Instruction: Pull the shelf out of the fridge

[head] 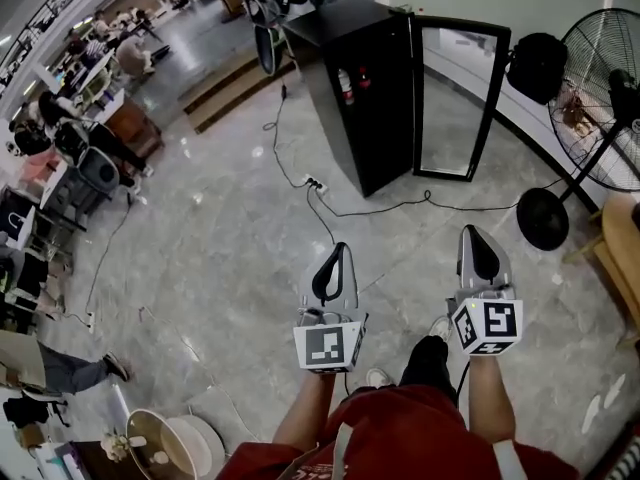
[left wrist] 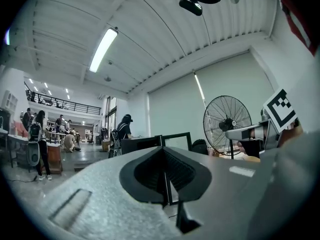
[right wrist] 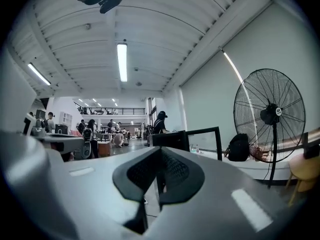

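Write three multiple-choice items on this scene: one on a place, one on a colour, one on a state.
1. Where is the fridge?
A. On the floor, ahead of the left tool and the right tool, apart from them.
B. Between the left tool's jaws.
C. On a table.

2. What colour is the fridge's outside?
A. White.
B. Red.
C. Black.

3. How does the fridge door stand?
A. Shut.
B. Swung open.
C. Lying flat on the floor.

Answers:
1 A: the head view shows bare floor between both tools and the fridge.
2 C: its top and side are black.
3 B: the door stands out from the fridge's front edge.
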The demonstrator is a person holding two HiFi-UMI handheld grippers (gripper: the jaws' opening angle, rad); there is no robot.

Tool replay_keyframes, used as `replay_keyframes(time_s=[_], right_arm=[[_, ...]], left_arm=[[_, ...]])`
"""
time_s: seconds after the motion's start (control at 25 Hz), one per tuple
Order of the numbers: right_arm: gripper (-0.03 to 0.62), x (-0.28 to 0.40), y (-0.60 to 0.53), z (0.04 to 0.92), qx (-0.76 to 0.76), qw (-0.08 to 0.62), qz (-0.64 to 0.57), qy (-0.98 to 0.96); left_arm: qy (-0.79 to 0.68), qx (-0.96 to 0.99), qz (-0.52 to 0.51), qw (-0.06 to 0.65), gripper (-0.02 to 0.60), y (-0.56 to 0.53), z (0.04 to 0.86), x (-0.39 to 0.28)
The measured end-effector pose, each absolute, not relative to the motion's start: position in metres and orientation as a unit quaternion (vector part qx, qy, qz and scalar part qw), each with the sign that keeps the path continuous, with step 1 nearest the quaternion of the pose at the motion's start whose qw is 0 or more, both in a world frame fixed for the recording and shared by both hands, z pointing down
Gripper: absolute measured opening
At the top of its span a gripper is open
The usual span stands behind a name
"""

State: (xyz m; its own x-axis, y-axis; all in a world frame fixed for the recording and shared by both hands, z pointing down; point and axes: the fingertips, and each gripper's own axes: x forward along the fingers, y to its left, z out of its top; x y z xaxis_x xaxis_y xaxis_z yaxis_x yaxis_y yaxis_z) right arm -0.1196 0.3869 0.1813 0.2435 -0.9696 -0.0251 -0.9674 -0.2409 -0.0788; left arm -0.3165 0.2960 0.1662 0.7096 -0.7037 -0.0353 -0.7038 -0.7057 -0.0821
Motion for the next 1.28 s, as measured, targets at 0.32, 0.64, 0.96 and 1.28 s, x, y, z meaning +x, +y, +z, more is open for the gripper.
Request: replay_keyframes(time_s=[0.32,0.64,0.96,1.28], right_arm=[[-0.002,-0.033,0.363,0.184,-0.791,0.057,-0.028,0.608],[-0.002,0.043,0.325,0.180,-0.764,0.071,-0.028,0.640],[-0.002,0.089,0.299,0.182,-0.738,0.061,-0.031,0.672],[-0.002,0.112,0.267,0.189,-0.729,0.060,-0.036,0.681]], left_arm=[[0.375,-0.926,-0.025,0.034,-0.002,0.267,0.170,-0.226],[0.393,-0.917,-0.011,0.064,-0.002,0.244,0.167,-0.142],[0.421,-0.906,-0.012,0.044,-0.002,0.226,0.170,-0.092],[0.439,-0.897,-0.010,0.047,-0.002,0.195,0.181,-0.071]])
